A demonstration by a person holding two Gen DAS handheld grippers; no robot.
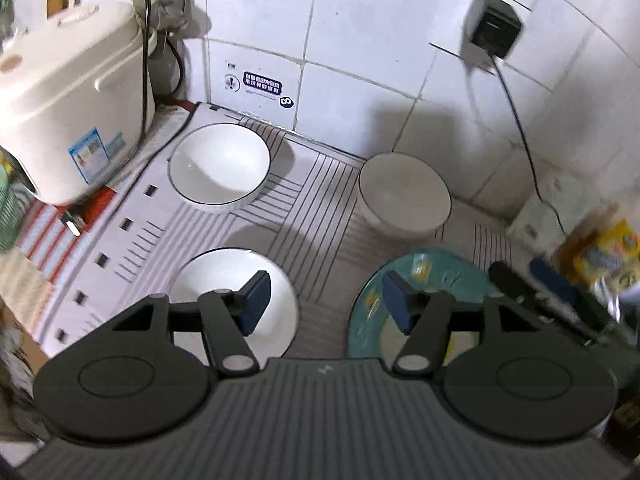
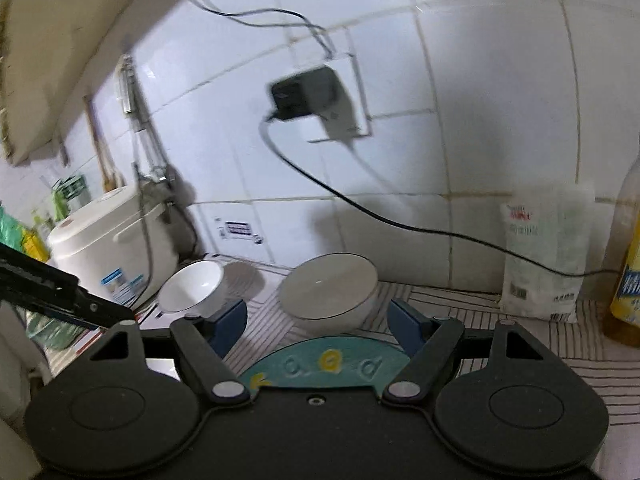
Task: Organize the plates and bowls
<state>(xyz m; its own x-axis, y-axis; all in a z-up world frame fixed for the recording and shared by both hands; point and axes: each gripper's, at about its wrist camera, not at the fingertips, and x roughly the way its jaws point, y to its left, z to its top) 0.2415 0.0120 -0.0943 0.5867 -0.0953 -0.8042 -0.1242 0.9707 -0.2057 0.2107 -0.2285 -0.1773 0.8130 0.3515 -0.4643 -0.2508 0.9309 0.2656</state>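
Left wrist view looks down on a striped mat [image 1: 320, 184] spread over the desk, with the left gripper [image 1: 326, 304] hovering above it, its blue fingers [image 1: 256, 300] spread wide and holding nothing. Below the left finger lies a white plate [image 1: 224, 276]; below the right finger lies a teal plate [image 1: 436, 280]; bare mat shows in the gap between them. Farther off sit two white bowls, the left bowl [image 1: 219, 162] near a rice cooker [image 1: 68, 92] and the right bowl [image 1: 404, 192] close to the tiled wall [image 1: 360, 40]. Right wrist view shows the right gripper [image 2: 318, 324] with fingers [image 2: 228, 326] apart and empty, the teal plate just beneath them and the right bowl directly beyond. A white bag [image 2: 544, 256] and a yellow bottle [image 2: 628, 272] crowd the right side.
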